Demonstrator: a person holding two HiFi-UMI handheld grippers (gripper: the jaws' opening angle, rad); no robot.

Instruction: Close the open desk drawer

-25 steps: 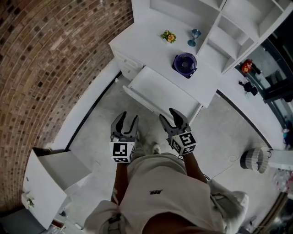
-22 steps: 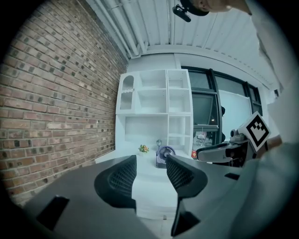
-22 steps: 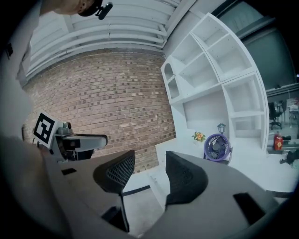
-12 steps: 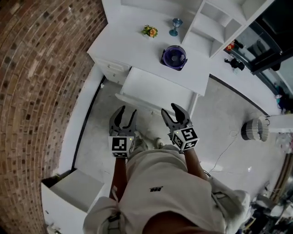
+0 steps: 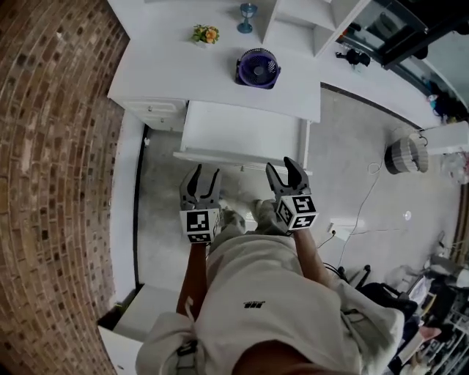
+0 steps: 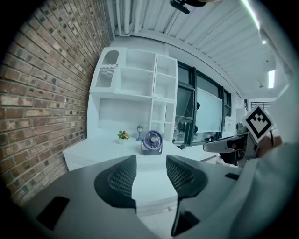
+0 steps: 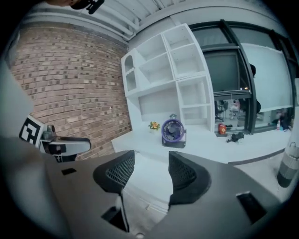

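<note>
A white desk stands against the brick wall, and its wide drawer is pulled out toward me. The drawer's front edge lies just ahead of both grippers. My left gripper is open and empty, a little short of the drawer front on its left part. My right gripper is open and empty too, close to the drawer front at its right end. In the left gripper view the drawer shows between the jaws. In the right gripper view the drawer lies below and ahead.
A purple fan, a small flower pot and a blue goblet sit on the desk top. White shelves rise behind. A brick wall runs on the left. A white box and a striped basket stand on the floor.
The view has swung so the desk now sits squarely ahead. Both grippers stay open and have come closer to the drawer front.
</note>
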